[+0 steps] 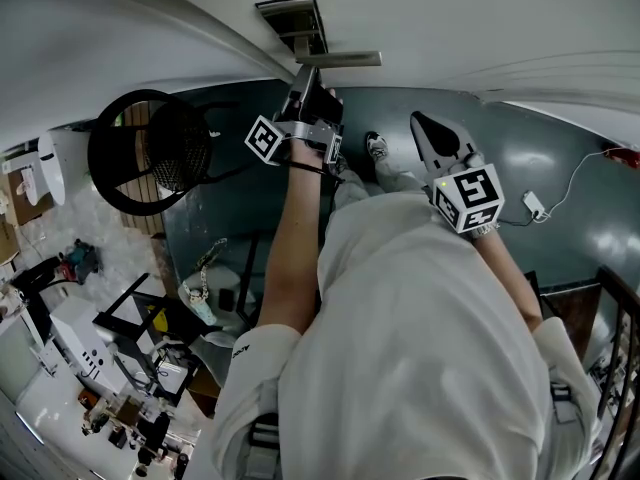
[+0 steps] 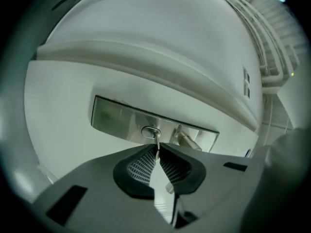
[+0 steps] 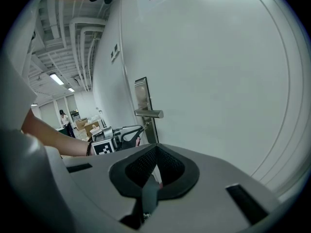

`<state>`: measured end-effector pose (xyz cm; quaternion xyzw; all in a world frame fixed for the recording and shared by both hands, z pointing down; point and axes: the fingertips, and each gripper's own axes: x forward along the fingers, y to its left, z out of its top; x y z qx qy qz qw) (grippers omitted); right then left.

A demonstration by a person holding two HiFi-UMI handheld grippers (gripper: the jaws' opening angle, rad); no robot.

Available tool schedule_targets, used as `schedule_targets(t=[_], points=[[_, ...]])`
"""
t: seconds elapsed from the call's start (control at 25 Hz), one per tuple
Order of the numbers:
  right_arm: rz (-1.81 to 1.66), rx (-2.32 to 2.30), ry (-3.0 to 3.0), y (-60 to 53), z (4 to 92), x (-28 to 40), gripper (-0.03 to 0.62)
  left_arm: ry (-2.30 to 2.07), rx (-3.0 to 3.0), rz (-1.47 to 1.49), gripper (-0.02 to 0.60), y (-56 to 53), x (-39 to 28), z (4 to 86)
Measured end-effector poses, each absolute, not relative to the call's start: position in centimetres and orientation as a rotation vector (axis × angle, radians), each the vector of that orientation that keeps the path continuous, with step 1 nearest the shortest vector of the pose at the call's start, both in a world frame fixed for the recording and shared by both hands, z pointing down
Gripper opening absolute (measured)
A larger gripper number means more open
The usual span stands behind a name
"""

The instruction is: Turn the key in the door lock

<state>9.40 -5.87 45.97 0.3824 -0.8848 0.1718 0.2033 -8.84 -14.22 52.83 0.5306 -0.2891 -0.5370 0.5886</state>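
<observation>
A white door [image 1: 450, 18] carries a brushed metal lock plate [image 2: 119, 116] with a lever handle [image 2: 187, 141]. A silver key [image 2: 156, 141] sticks out of the keyhole [image 2: 150, 131]. My left gripper [image 2: 157, 151] is shut on the key's head, its ribbed pads [image 2: 142, 165] pinching it from both sides. In the head view the left gripper [image 1: 304, 80] reaches up to the plate [image 1: 293, 23] below the handle [image 1: 340, 59], and the key is hidden. My right gripper [image 1: 432, 140] hangs apart to the right, shut and holding nothing. The right gripper view shows its own tips [image 3: 156, 149], the left gripper [image 3: 129, 134], the plate [image 3: 141, 93] and the handle [image 3: 149, 113].
A black round-backed chair [image 1: 150, 153] stands left of the door. Clutter and equipment lie on the floor at lower left [image 1: 100, 368]. A white cable with an adapter [image 1: 535, 205] lies at the right. Down the hall stand boxes [image 3: 83, 125] and a distant person [image 3: 62, 117].
</observation>
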Motion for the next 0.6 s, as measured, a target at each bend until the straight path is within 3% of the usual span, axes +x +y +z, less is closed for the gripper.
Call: schedule_targets(t=[0.32,0.6], points=[[0.481,1.052,-2.47,-5.98,46.08,8.96,-0.008,-0.554,1.122,-1.312,0.033,-14.21,-8.71,52.94],[0.48,1.044,-2.47,-5.94,46.13,8.59,-0.008,-0.693,1.285,-1.191,0.035,-13.97,-8.72,52.44]])
